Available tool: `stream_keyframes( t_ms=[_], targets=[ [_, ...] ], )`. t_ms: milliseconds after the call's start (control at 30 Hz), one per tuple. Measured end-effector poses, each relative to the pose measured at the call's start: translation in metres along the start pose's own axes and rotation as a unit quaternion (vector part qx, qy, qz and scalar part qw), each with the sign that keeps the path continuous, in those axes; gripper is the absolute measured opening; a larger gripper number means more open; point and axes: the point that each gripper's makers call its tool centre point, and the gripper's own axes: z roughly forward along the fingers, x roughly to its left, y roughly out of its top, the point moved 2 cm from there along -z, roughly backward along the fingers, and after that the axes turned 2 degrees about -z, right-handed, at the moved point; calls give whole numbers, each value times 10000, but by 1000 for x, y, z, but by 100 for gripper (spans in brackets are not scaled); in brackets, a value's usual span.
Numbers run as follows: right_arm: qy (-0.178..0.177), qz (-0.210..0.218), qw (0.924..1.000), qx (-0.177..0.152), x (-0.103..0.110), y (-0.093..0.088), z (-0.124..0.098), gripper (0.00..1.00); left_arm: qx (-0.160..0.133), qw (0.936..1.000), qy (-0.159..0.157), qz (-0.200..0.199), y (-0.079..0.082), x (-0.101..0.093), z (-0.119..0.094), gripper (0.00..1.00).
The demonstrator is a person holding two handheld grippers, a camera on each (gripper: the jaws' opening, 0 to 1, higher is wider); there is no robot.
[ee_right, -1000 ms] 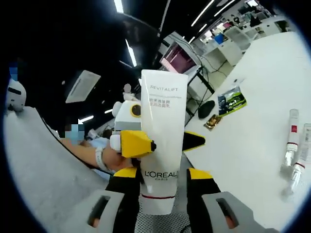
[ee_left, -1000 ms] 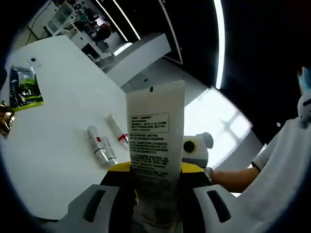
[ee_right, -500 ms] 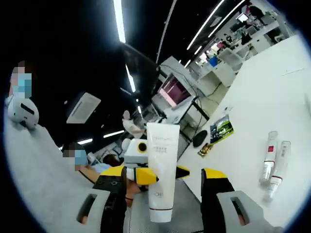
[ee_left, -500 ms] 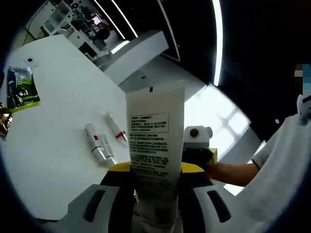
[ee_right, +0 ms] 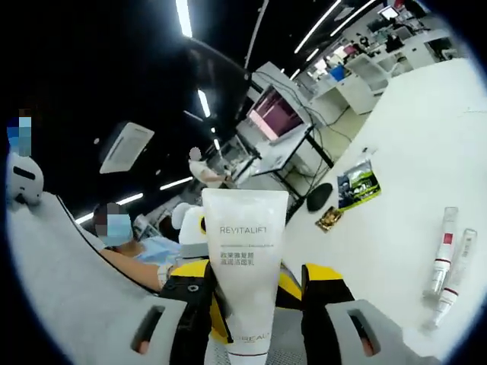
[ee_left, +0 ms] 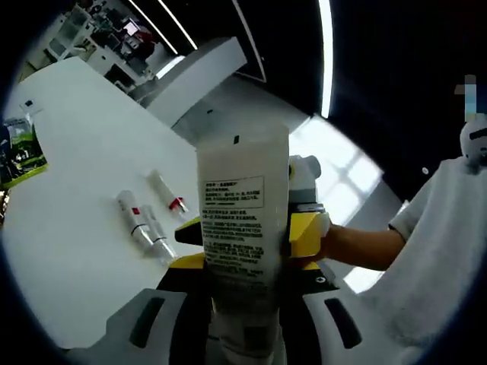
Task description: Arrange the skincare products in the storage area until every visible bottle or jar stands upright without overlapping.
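A white L'Oreal Revitalift tube stands up between the jaws of my left gripper, which is shut on its lower part. In the left gripper view the tube's back label faces me, and my right gripper sits just behind its right edge, held by a hand. In the right gripper view the same tube shows its front. My right gripper is open, one jaw on each side of the tube with a gap. Three slim white tubes with red bands lie flat on the white table.
Two of the slim tubes lie at the right of the right gripper view. A green printed packet and a small dark item lie farther along the table. A person's white sleeve is at the right.
My right gripper let go of the white tube, pulled back, then came close again with its jaws open around it. The left gripper kept its hold throughout.
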Motion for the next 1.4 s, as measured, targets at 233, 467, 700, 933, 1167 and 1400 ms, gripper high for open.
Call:
stream_keyframes(
  t_ms=[233,467,700,933,1167,1400],
  targets=[
    [-180,-260,9992,232,5,-1,1,29,75,9999,36,126,-2,0,2,29],
    [-606,-626,9961,-119,-2,3,-3,26,42,9970,574,510,1,9,4,29],
    [-1052,-827,9881,-761,-14,36,-21,26,404,9802,1465,1272,2,23,-10,31],
    [-1757,-1014,9749,-920,-41,58,-40,25,834,9220,2469,2864,-4,54,-23,27],
    [-2036,-1094,9683,-947,-59,76,-50,25,1188,8843,3053,3327,-13,82,-27,11],
    [-2419,-1032,9589,-1065,-91,103,-62,25,1541,8737,3349,3173,-24,99,-35,11]
  ],
)
